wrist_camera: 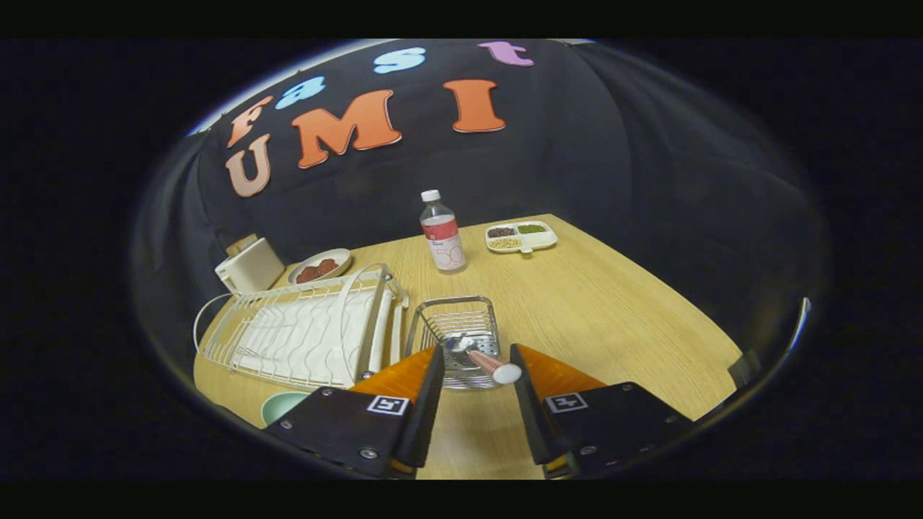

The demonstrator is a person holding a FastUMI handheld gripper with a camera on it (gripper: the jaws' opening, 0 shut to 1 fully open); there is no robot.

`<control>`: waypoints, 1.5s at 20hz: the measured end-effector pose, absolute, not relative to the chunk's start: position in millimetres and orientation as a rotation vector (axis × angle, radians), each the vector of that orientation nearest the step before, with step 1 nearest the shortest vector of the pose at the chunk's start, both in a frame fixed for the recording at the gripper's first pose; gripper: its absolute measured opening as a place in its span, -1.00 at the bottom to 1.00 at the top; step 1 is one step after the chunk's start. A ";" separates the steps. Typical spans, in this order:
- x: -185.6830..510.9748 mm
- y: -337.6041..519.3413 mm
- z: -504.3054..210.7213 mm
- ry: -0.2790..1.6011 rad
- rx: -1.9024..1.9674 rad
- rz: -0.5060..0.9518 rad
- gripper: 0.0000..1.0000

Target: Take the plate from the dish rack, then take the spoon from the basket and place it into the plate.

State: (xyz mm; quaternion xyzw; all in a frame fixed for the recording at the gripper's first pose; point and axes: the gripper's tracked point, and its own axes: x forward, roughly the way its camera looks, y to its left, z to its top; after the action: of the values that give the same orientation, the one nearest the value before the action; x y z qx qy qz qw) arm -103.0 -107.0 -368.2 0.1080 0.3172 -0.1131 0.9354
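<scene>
A spoon (487, 363) with a metal bowl and a pinkish, white-tipped handle lies in the wire basket (451, 300), its handle leaning out over the near rim. My gripper (476, 355) is open, the fingers standing on either side of the handle's end without pressing on it. The pale green plate (280, 406) lies flat on the table just left of the left finger, partly hidden by it. The white dish rack (303, 331) stands left of the basket with no dish in it.
Beyond the basket stand a clear bottle (442, 232) and a divided white tray (520, 236) of beans. A white box (250, 265) and a dish of dark food (319, 267) sit behind the rack. Bare wooden table (620, 317) stretches to the right.
</scene>
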 end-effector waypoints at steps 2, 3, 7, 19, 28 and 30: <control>-99.7 -103.5 -366.5 0.630 0.180 -0.226 -0.07; -100.9 -101.6 -369.0 0.639 0.163 -0.224 -0.22; -102.7 -107.1 -365.7 0.642 0.195 -0.245 -0.52; -89.8 -107.8 -288.2 0.546 0.195 -0.208 -0.76; -101.2 -74.9 -218.4 0.497 0.192 -0.074 -0.76; -105.4 -59.4 -208.6 0.492 0.213 -0.022 -0.76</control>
State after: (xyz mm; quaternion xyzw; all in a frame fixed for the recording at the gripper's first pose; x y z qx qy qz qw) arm -105.4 -59.4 -208.6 0.1051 0.2430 -0.0111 0.9643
